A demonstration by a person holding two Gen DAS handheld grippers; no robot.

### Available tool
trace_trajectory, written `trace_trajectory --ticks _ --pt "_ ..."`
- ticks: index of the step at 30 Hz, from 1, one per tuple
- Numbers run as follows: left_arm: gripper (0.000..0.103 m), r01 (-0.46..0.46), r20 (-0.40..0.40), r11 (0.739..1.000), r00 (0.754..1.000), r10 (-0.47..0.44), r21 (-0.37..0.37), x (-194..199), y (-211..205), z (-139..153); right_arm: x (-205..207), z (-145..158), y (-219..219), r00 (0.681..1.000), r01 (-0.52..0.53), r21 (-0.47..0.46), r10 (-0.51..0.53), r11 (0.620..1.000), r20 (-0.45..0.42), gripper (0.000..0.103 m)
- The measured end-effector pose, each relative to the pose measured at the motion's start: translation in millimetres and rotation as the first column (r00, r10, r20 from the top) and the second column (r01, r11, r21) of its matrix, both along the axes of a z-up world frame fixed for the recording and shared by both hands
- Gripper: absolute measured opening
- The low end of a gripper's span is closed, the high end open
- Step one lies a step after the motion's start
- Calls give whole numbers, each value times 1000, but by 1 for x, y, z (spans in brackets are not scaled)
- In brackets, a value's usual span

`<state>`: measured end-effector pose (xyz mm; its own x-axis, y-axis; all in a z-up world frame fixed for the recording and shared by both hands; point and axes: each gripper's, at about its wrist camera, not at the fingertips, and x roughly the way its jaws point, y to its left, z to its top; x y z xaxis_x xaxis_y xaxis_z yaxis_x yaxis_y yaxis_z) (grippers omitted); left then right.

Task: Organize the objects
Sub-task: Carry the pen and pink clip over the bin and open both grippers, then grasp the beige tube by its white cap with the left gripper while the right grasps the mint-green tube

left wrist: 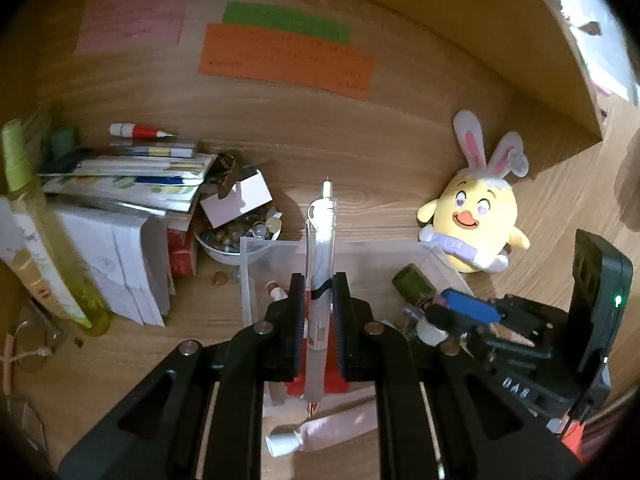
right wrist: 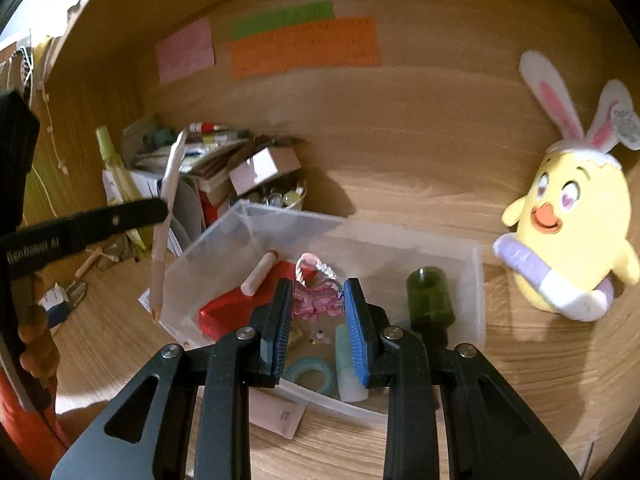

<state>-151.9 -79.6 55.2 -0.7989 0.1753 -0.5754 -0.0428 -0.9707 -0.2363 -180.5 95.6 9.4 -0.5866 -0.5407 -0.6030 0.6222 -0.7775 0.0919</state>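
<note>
Pen: your left gripper (left wrist: 319,292) is clamped on a white click pen (left wrist: 320,248), which stands up between the pads with its tip ahead, so it can drop in lengthwise.
Bin: the clear plastic bin (left wrist: 250,276) lies just ahead of and below those pads.
Pink piece: your right gripper (right wrist: 318,304) is narrowed on a pink translucent trinket (right wrist: 316,300), over the bin (right wrist: 476,300).
Neighbours: green cap (right wrist: 430,300) just right of your right pads; red box (right wrist: 236,308) left of them.
Judgement: both loads look bound for the bin.

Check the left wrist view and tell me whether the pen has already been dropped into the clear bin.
No, the pen is clamped upright between the left gripper's fingers, above the clear bin.
</note>
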Motion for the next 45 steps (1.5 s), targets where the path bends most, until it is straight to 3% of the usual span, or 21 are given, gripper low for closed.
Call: trace_trajectory --ticks 14,22,27,29,31,36,39,45 --pt "12 71 156 997 985 -67 -21 -44 25 -43 -21 -27 -3 997 18 49 -22 999 80 24" --pt "12 78 122 997 990 -73 -30 -33 27 -30 -18 -24 -4 997 27 71 -32 997 76 24" --pt "12 87 93 995 992 -83 -43 -13 28 -19 -10 -14 0 998 46 62 -48 997 35 40" --pt "15 92 89 994 992 -88 -50 -5 29 -18 -5 -9 3 998 49 57 -50 997 23 41" --pt "26 91 89 994 992 -85 -64 6 28 -20 1 -5 5 999 44 51 -45 998 17 42" --pt "35 93 99 992 991 -85 -84 33 26 -30 24 0 13 1000 28 52 -27 998 -10 49" --pt "47 94 116 992 990 -83 -89 47 25 -41 38 1 19 1000 17 56 -16 998 -18 52" --pt "48 109 168 989 981 -92 -97 66 26 -68 69 -10 31 1000 -18 63 17 998 17 55"
